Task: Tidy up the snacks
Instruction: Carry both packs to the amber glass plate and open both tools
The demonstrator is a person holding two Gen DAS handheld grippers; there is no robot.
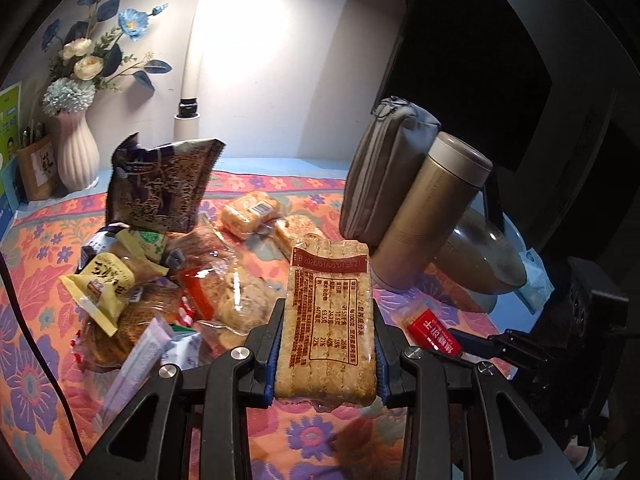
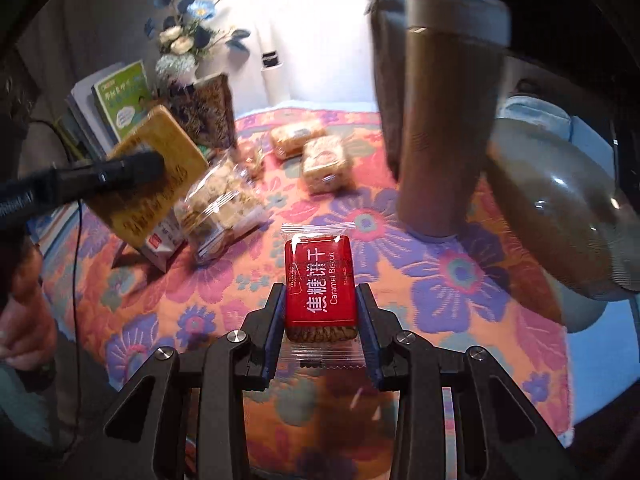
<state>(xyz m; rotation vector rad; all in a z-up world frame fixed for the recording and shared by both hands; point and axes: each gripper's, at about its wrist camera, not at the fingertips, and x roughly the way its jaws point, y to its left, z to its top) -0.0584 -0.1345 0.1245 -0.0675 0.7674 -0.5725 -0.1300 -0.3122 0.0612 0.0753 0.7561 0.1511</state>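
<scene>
Behind the thermos (image 2: 448, 120) and the grey pouch (image 1: 384, 172), much of the right wrist view is blocked, and that whole view is smeared by motion, so the print on the far packets cannot be read. The snack heap (image 1: 160, 276) at about 9 o'clock in the left wrist view overlaps itself; only a yellow sachet (image 1: 106, 284), a dark upright bag (image 1: 164, 184) and clear wrappers stand out, and what lies underneath is hidden. At 3 o'clock a metal bowl (image 1: 484, 264) is partly cut off by the thermos and by dark shapes at the edge.

The left gripper (image 1: 326, 354) is clenched on a long rice-cracker pack (image 1: 330, 312), its printed label facing up; both blue-lined fingers (image 1: 276, 344) press the pack's long sides, and the far end juts out toward 12 o'clock, lifted above the floral cloth (image 1: 36, 320).

The right gripper (image 2: 322, 320) holds a red caramel biscuit packet (image 2: 320, 284) between its fingers (image 2: 276, 320), which touch both long sides. The crimped clear end of the wrapper lies back toward 6 o'clock, and the packet points to 12 o'clock. Whether it rests on the cloth or hangs just above it cannot be told. Two wrapped cakes (image 2: 312, 148) lie well apart from it, near 12 o'clock.
</scene>
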